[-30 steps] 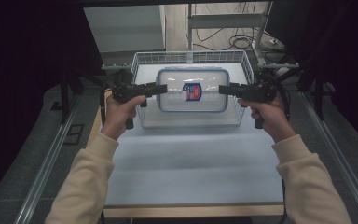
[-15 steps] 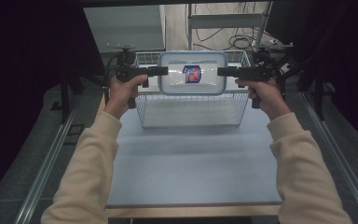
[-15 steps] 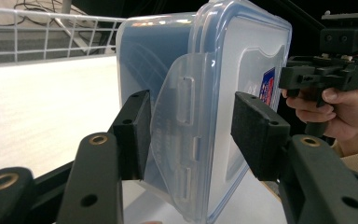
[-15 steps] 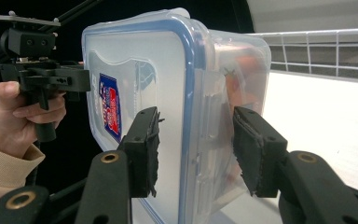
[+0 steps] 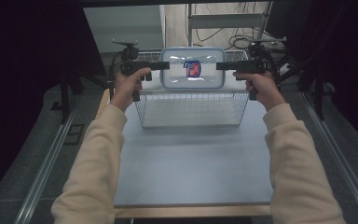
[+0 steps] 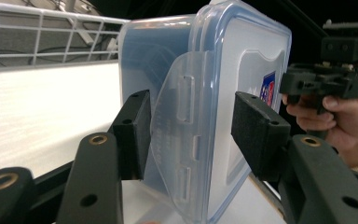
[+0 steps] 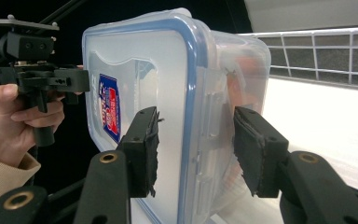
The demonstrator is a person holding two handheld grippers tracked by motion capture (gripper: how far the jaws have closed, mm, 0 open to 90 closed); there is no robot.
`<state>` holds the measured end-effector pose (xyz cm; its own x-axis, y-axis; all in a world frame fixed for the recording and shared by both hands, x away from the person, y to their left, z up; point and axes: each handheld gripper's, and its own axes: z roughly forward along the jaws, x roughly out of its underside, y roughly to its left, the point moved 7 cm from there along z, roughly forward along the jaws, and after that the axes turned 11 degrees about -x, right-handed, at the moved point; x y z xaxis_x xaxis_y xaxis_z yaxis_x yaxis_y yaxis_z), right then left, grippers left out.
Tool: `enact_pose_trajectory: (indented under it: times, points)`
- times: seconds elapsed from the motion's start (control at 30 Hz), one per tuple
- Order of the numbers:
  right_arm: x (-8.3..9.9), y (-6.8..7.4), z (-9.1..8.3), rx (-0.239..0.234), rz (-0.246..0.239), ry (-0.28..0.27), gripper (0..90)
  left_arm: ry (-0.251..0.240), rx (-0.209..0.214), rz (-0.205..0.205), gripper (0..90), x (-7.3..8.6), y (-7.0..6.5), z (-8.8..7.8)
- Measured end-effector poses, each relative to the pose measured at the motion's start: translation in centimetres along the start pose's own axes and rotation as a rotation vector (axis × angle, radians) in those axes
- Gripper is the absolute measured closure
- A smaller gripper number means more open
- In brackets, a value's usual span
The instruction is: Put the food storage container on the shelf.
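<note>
Container (image 5: 192, 68), a clear plastic box with a blue-rimmed lid and a red and blue label, hangs in the air between our two grippers, above the far wall of the wire basket (image 5: 191, 106), at twelve o'clock on the table (image 5: 191, 172). A second ago it sat lower, over the inside of the basket; since then we have lifted it and carried it away from us, toward twelve o'clock.

Our left gripper (image 5: 164, 66) grasps the container at its nine o'clock end; in the left gripper view the jaws stand either side of the side latch (image 6: 182, 140), one pad against the base and the other on the lid. Our right gripper (image 5: 222, 66) clamps the three o'clock end the same way, and its jaws have just eased open a touch, though the pads (image 7: 144, 149) remain pressed on the lid and the base.

We judge that the box is out of the basket and is now heading for a spot beyond it. With the right hold a little looser, we would keep both hands level to stop the box tipping.
</note>
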<state>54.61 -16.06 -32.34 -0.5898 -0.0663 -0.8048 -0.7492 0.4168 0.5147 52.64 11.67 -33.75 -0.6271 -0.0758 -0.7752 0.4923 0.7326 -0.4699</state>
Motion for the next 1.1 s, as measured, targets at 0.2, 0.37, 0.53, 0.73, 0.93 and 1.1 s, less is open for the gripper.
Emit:
enact_pose_trajectory:
  times: [0.2,0.37,0.53,0.73,0.93,1.1]
  points:
    - [-0.5,-0.6,0.3,0.016,0.045,-0.004,50.0,0.002,-0.006,-0.085,48.1,-0.6,0.6,0.7]
    - [-0.9,-1.1,0.6,0.028,0.098,0.005,49.2,0.002,-0.015,-0.146,48.0,-1.2,1.4,1.5]
    - [-1.1,-1.8,1.0,0.051,0.152,0.011,46.4,0.010,-0.001,-0.204,47.5,-1.3,2.2,2.4]
    - [-0.9,-2.3,1.4,0.150,0.174,0.008,44.0,0.019,-0.029,-0.233,44.3,-1.0,3.1,3.5]
    - [-0.4,-1.8,1.3,0.155,0.143,-0.030,39.8,-0.005,-0.041,-0.190,38.9,-1.1,2.7,3.3]
    - [-0.2,-0.9,0.2,0.171,0.052,-0.059,34.5,-0.033,-0.085,-0.098,33.0,-1.0,1.9,1.9]
